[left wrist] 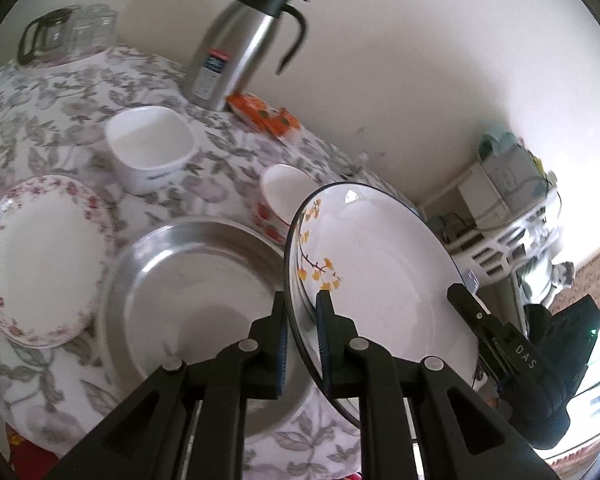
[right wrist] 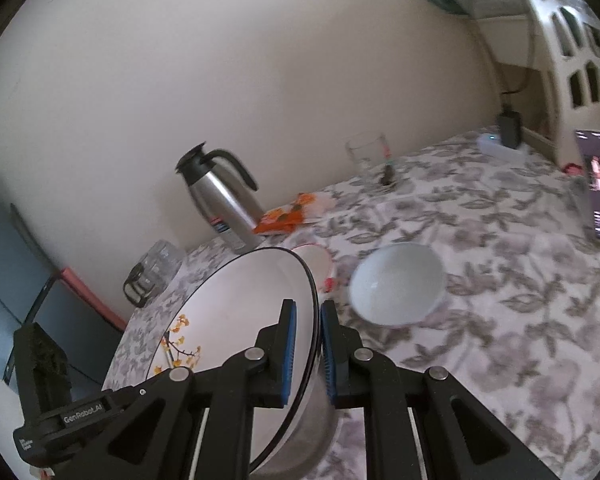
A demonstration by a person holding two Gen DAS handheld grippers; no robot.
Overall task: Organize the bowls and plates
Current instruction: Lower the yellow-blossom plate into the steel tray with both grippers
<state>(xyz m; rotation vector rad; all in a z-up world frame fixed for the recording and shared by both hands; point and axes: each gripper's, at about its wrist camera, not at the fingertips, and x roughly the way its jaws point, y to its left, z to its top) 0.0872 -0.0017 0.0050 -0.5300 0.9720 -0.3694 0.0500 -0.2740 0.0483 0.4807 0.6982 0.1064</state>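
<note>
A white plate with a dark rim and yellow flowers [left wrist: 380, 272] hangs tilted above the table, held at both sides. My left gripper [left wrist: 302, 304] is shut on its left rim, and my right gripper [right wrist: 308, 312] is shut on the opposite rim of the same plate [right wrist: 244, 312]. Under it lies a steel plate [left wrist: 196, 292]. A white plate with a pink floral border [left wrist: 40, 256] rests at the left. A square white bowl [left wrist: 152, 148] and a small bowl with red marks [left wrist: 284, 196] stand behind. A round white bowl [right wrist: 396, 284] sits to the right.
A steel thermos jug [left wrist: 244, 44] and an orange packet [left wrist: 264, 114] stand by the wall on the floral tablecloth [right wrist: 500, 320]. A glass pot and glasses [left wrist: 64, 32] occupy the far left corner. A drinking glass [right wrist: 366, 156], a phone [right wrist: 598, 184] and a plastic rack [right wrist: 572, 52] are at the right.
</note>
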